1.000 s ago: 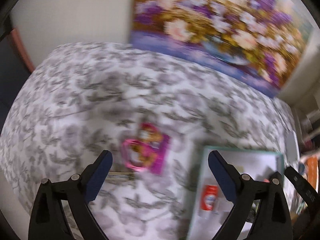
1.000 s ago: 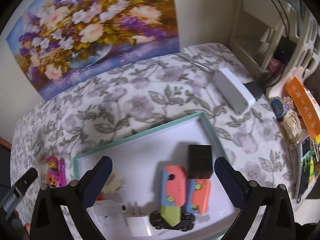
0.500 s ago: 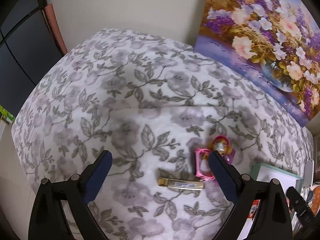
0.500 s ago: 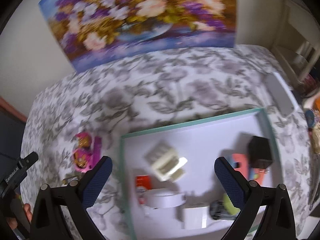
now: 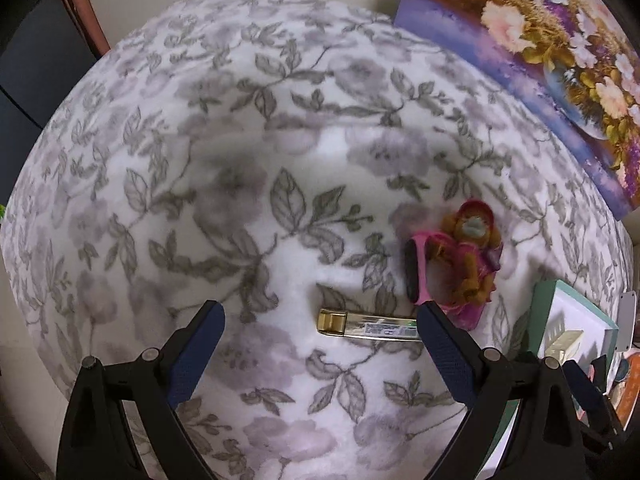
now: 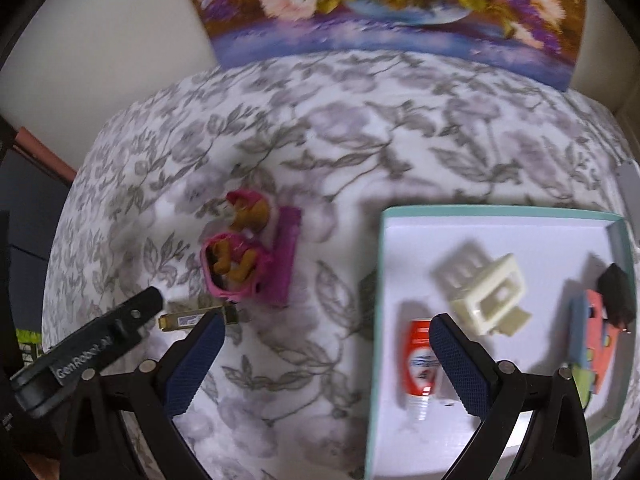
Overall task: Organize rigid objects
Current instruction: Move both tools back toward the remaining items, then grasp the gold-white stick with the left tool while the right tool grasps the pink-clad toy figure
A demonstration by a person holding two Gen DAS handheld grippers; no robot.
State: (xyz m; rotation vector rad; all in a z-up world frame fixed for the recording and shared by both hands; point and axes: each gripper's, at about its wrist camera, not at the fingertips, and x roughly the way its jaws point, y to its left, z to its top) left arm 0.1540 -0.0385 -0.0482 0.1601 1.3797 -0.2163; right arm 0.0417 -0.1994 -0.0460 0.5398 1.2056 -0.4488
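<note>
A pink toy with a brown dog figure [image 5: 460,264] lies on the floral cloth; it also shows in the right wrist view [image 6: 252,256]. A small gold and silver bar [image 5: 368,326] lies just in front of it, also in the right wrist view [image 6: 188,319]. My left gripper [image 5: 320,336] is open and empty, with the bar between its fingertips. My right gripper [image 6: 326,344] is open and empty above the left edge of a teal-rimmed white tray [image 6: 480,212]. The tray holds a red and white tube [image 6: 420,356], a cream clip [image 6: 484,292], a black cube [image 6: 616,296] and coral and blue blocks [image 6: 592,336].
A flower painting [image 6: 380,4] leans on the wall behind the table. A grey flat box [image 6: 628,188] lies right of the tray. The tray's corner shows at the right in the left wrist view [image 5: 576,320]. The table drops off at the left and near edges.
The left gripper has moved in closer to the gold bar and pink toy. The right gripper has swung left, so the tray now sits to its right.
</note>
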